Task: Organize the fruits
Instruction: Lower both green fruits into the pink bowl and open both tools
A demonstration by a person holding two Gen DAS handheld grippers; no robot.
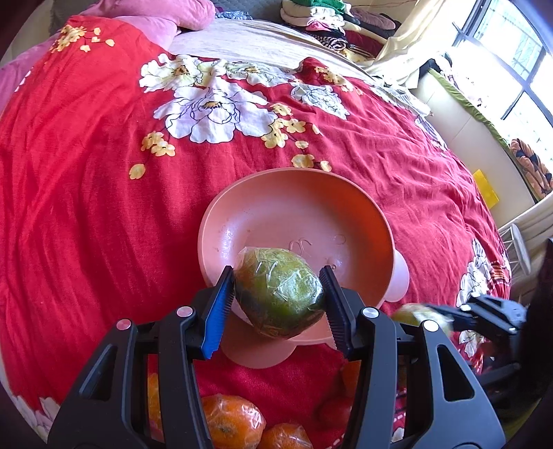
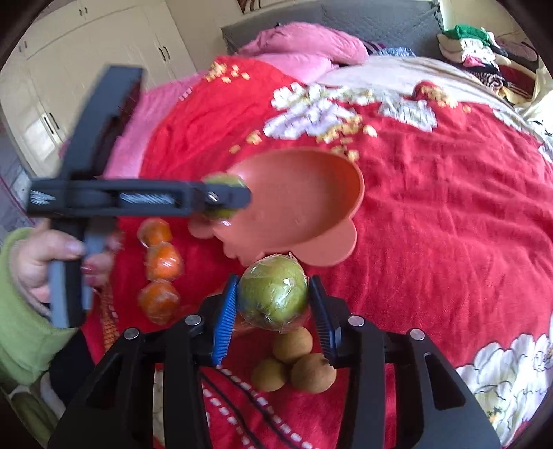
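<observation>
My left gripper (image 1: pixel 276 273) is shut on a green fruit in clear wrap (image 1: pixel 280 297), held over the near rim of a pink bowl (image 1: pixel 293 207) that has nothing in it. In the right wrist view this gripper (image 2: pixel 224 197) shows side-on at the pink bowl's (image 2: pixel 311 193) left edge, held by a hand in a green sleeve (image 2: pixel 20 311). My right gripper (image 2: pixel 274 278) is shut on a second wrapped green fruit (image 2: pixel 273 293), just in front of the bowl. It shows blurred at the right of the left wrist view (image 1: pixel 425 314).
Three wrapped oranges (image 2: pixel 162 266) lie in a row left of the bowl, and they also show below the left gripper (image 1: pixel 231 421). Three small brown fruits (image 2: pixel 293 345) sit under my right gripper. Everything rests on a red flowered bedspread (image 1: pixel 103 172). Pink pillows (image 2: pixel 304 45) and stacked clothes (image 1: pixel 328 20) lie at the far end.
</observation>
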